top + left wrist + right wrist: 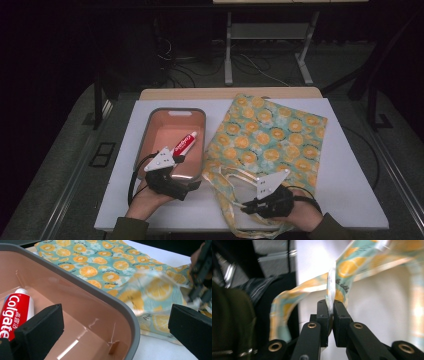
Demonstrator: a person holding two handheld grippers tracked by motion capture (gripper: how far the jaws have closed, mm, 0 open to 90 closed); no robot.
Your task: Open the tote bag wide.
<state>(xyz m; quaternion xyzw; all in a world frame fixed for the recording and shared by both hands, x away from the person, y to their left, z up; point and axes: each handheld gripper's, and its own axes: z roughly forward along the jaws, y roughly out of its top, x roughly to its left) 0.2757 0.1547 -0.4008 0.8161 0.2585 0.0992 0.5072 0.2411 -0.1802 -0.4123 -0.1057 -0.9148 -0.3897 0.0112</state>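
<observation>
From the high view, the left tongs (186, 172) hang over the near end of the tray (150, 125), past which lies the toothpaste (185, 143).

Left gripper view: jaws wide apart, holding nothing.

Right gripper view: right tongs (331, 305) pinch the bag's handle (342, 270).

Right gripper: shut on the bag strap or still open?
Shut on it. In the right gripper view the right gripper has its jaws pressed together, pinching the tote bag strap, which rises from between them.
</observation>
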